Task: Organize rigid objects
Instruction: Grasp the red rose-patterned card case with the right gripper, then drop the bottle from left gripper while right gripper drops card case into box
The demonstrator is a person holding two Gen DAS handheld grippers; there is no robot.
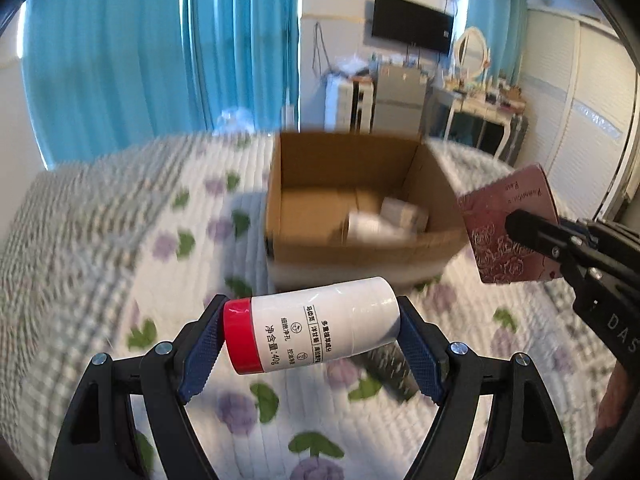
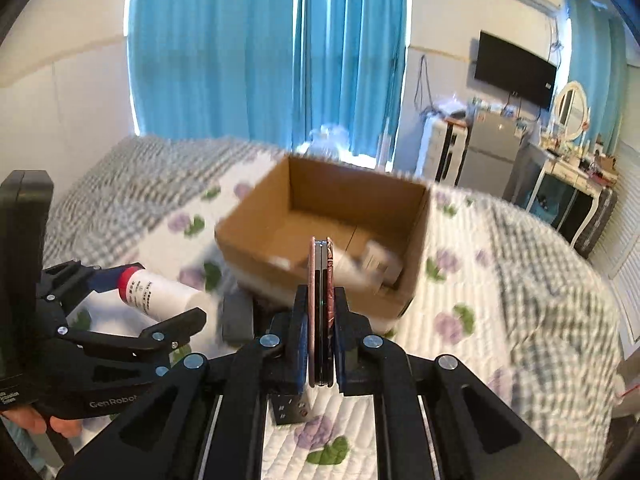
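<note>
You are carrying two things toward the box (image 1: 360, 208): the left gripper (image 1: 310, 334) is clenching a bottle (image 1: 312, 330), the right gripper (image 2: 320, 340) a case (image 2: 320, 312). Next, bring each over the box and release.

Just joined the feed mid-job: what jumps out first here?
The left hand-held gripper clamps a white bottle with a red cap sideways over the floral quilt. The right hand-held gripper pinches a flat pink case on edge. Ahead of both on the bed sits an open cardboard box, already holding some blurred pale items.
</note>
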